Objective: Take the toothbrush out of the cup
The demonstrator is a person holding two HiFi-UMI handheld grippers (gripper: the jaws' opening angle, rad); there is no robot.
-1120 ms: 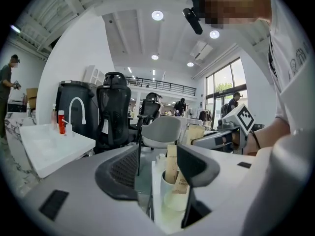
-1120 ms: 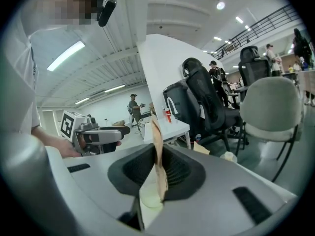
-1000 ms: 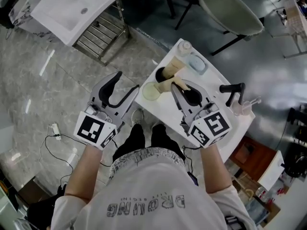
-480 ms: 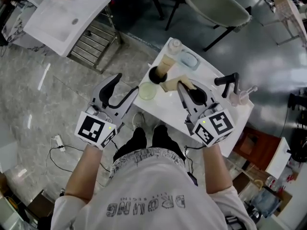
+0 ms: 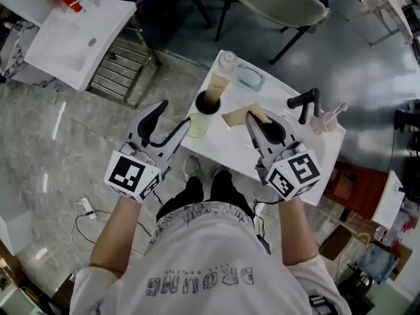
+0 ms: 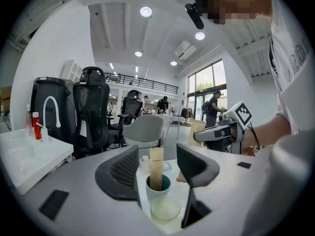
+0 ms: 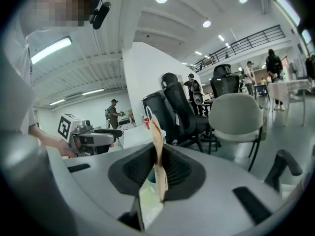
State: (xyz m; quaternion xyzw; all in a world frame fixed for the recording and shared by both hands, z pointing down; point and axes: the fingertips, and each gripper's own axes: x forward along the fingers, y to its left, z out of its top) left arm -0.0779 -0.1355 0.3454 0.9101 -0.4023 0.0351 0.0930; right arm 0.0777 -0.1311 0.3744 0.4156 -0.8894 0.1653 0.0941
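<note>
Right hand-held gripper (image 5: pixel 252 118) pinches a boxed toothbrush (image 5: pixel 235 117), just right of the cup (image 5: pixel 207 104) and clear of it; another box (image 6: pixel 156 166) stands inside. Left hand-held gripper (image 5: pixel 174 112) spread, empty. Hold firm, lay it flat on bare bench (image 5: pixel 230 147).

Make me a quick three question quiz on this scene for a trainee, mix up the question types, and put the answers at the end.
1. True or false: the left gripper has its jaws shut on the pale green round lid.
2. What is clamped in the right gripper?
A. a flat tan paper packet
B. a clear plastic bottle
C. a black tap-shaped fitting
3. In a few words: what stands upright in the white cup with the dark inside?

Key
1. False. Its jaws stand apart with nothing gripped.
2. A
3. A second tall tan paper packet.
</note>
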